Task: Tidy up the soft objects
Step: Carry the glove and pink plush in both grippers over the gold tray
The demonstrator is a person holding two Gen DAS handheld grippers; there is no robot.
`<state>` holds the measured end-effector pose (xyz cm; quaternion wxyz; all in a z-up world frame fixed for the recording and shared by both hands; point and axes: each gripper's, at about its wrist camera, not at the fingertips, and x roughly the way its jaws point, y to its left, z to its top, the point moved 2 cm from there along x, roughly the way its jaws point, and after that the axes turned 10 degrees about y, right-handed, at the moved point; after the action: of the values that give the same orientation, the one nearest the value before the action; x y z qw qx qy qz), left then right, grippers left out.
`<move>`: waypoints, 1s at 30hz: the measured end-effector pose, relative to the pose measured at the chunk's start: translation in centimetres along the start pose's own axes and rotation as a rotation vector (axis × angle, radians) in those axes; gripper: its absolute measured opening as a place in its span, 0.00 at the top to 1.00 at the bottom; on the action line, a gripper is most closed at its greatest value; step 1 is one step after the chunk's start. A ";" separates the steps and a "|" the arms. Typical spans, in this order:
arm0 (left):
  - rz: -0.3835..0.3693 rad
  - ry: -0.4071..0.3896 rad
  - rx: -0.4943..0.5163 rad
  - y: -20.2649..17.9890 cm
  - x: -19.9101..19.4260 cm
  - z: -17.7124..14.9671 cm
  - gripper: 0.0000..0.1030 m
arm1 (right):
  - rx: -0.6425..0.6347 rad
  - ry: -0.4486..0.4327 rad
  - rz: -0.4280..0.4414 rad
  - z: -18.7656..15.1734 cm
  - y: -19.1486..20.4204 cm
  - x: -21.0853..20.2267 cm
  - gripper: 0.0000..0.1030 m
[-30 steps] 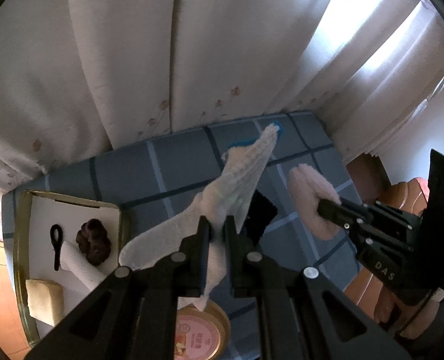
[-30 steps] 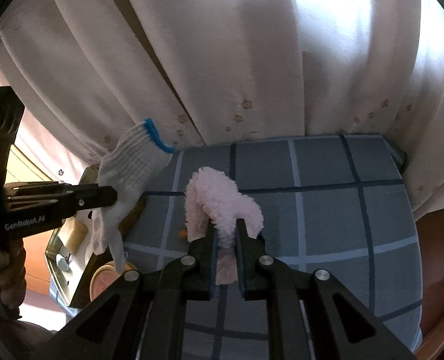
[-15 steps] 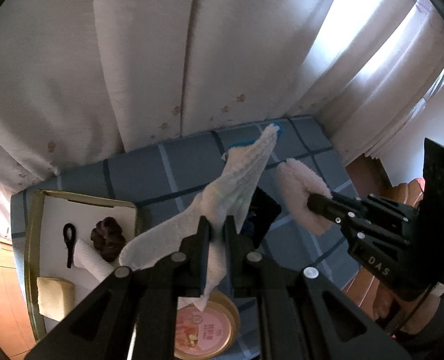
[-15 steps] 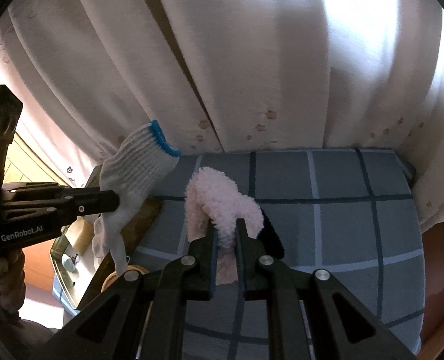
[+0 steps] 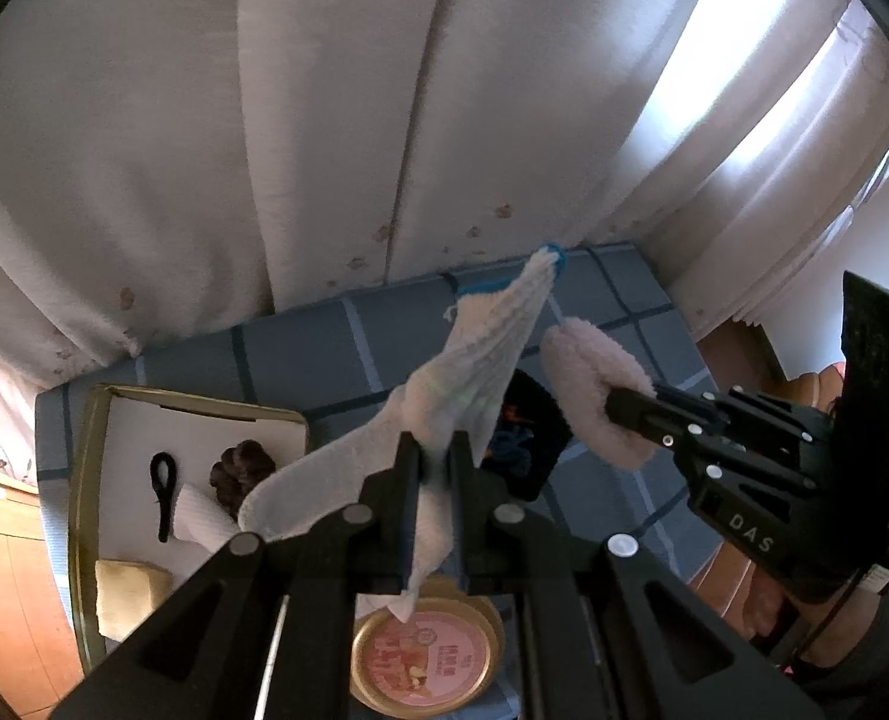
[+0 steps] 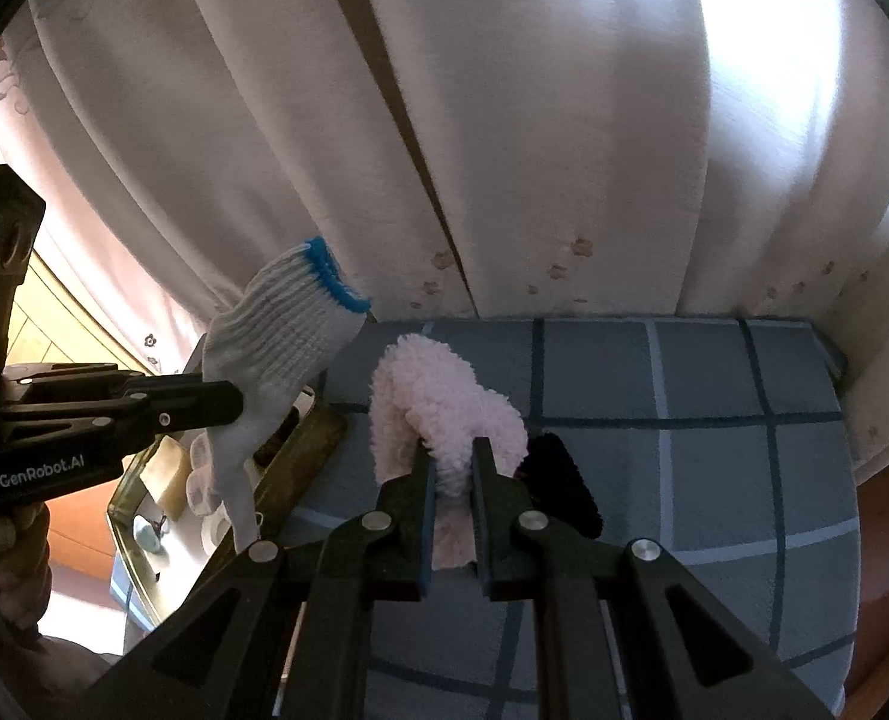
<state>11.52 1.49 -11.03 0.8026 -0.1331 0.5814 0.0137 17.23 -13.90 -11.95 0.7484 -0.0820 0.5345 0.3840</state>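
Both clamped: left gripper (image 5: pixel 434 468) on white glove (image 5: pixel 474 360), long axis running ahead past the fingertips, right gripper (image 6: pixel 450 474) on pink fluffy piece (image 6: pixel 438 396); tray (image 5: pixel 84 480) down-left of left fingers, nearer.

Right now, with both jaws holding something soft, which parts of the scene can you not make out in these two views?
- Black item on the blue checked cloth: mostly hidden behind the white glove and pink fluffy piece; unidentifiable.
- Round tin: label print too small, top covered by the left gripper.
- Tray: in the right wrist view, contents blocked by the glove.
- Right gripper: its pads' contact is buried in fluff.
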 end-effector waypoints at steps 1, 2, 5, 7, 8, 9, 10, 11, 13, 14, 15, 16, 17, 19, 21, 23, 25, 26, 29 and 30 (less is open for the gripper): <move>0.000 -0.001 -0.001 0.1 -0.1 0.0 0.94 | -0.002 0.000 0.000 0.1 0.1 0.1 0.89; -0.001 -0.002 -0.003 0.2 -0.1 0.0 0.94 | -0.004 0.000 0.000 0.1 0.2 0.2 0.89; -0.003 -0.007 -0.005 0.6 -0.4 -0.1 0.94 | -0.011 -0.002 0.000 0.3 0.6 0.2 0.89; -0.002 -0.013 -0.009 0.8 -0.6 -0.1 0.93 | -0.016 -0.003 0.000 0.4 0.7 0.3 0.89; -0.003 -0.017 -0.012 0.9 -0.7 -0.2 0.93 | -0.019 -0.004 0.001 0.4 0.8 0.4 0.89; -0.003 -0.020 -0.014 1.1 -0.8 -0.2 0.94 | -0.021 -0.005 0.002 0.5 0.9 0.4 0.89; -0.003 -0.022 -0.018 1.2 -0.9 -0.3 0.94 | -0.024 -0.005 0.002 0.5 1.0 0.4 0.89; -0.003 -0.024 -0.020 1.3 -0.9 -0.3 0.94 | -0.028 -0.007 0.002 0.6 1.2 0.4 0.89; -0.002 -0.030 -0.025 1.5 -1.2 -0.5 0.94 | -0.034 -0.008 0.005 0.7 1.4 0.5 0.89; -0.001 -0.033 -0.028 1.7 -1.3 -0.6 0.94 | -0.039 -0.008 0.005 0.8 1.7 0.5 0.89; -0.001 -0.036 -0.032 1.9 -1.4 -0.7 0.94 | -0.044 -0.008 0.007 0.9 1.9 0.6 0.89; 0.000 -0.039 -0.035 2.0 -1.5 -0.8 0.93 | -0.048 -0.009 0.008 0.9 2.1 0.6 0.89; 0.000 -0.041 -0.040 2.3 -1.7 -0.8 0.94 | -0.054 -0.009 0.009 1.0 2.4 0.6 0.89; 0.002 -0.044 -0.047 2.7 -1.9 -1.0 0.93 | -0.063 -0.009 0.013 1.2 2.8 0.7 0.89; 0.005 -0.048 -0.056 3.0 -2.1 -1.1 0.94 | -0.072 -0.008 0.017 1.3 3.3 0.8 0.89; 0.008 -0.052 -0.064 3.3 -2.3 -1.3 0.94 | -0.081 -0.007 0.021 1.5 3.7 0.8 0.89; 0.012 -0.056 -0.073 3.7 -2.6 -1.4 0.93 | -0.090 -0.006 0.027 1.7 4.2 0.9 0.89; 0.014 -0.057 -0.077 3.9 -2.6 -1.5 0.93 | -0.093 -0.005 0.029 1.8 4.4 0.9 0.89; 0.020 -0.060 -0.092 4.4 -2.9 -1.9 0.93 | -0.108 -0.003 0.038 2.0 5.2 1.2 0.89; 0.023 -0.061 -0.097 4.6 -3.0 -2.0 0.94 | -0.114 -0.001 0.042 2.1 5.5 1.3 0.89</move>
<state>7.88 5.88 -9.71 0.8124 -0.1647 0.5566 0.0549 15.30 -8.38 -10.60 0.7347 -0.1132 0.5128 0.4295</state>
